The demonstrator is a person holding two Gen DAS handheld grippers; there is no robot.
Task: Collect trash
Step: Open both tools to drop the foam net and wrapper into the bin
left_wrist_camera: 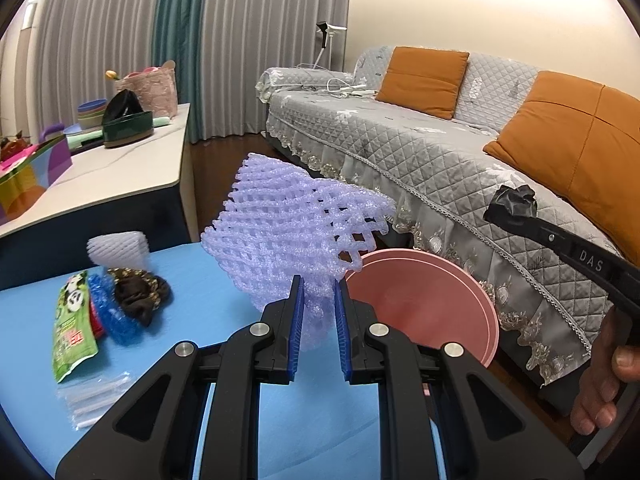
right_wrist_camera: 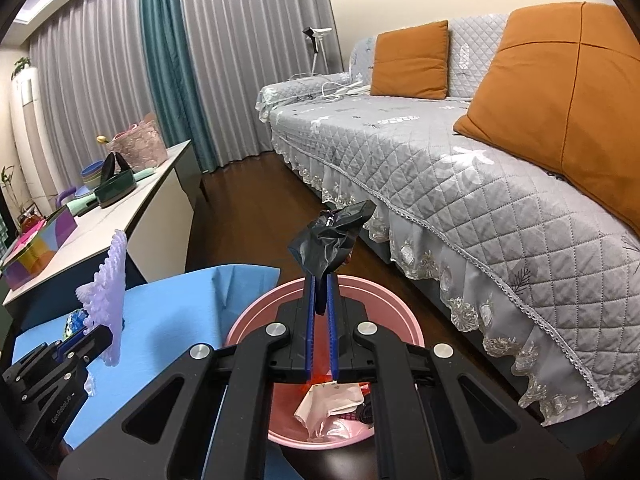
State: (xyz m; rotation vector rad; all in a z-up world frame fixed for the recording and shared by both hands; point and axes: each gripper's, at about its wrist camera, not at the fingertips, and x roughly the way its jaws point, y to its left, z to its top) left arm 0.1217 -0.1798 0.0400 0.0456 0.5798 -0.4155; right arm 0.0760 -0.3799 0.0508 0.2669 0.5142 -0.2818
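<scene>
Left wrist view: the left claw [left_wrist_camera: 316, 292] pinches a purple foam net [left_wrist_camera: 292, 224] beside the pink bin [left_wrist_camera: 472, 312]; a green packet [left_wrist_camera: 72, 324], blue wrap [left_wrist_camera: 110, 312] and white net [left_wrist_camera: 118, 246] await on the blue worktop [left_wrist_camera: 224, 304]. Right wrist view: the right claw [right_wrist_camera: 320, 284], nearly shut, grips black plastic scrap [right_wrist_camera: 332, 236] above the bin, which already holds wrappers [right_wrist_camera: 332, 402]; roughly halfway, I judge.

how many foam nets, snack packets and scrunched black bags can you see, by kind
foam nets: 2, purple one in the left gripper, white one on the blue table
snack packets: 1, green
black bags: 1, in the right gripper
total: 4
</scene>
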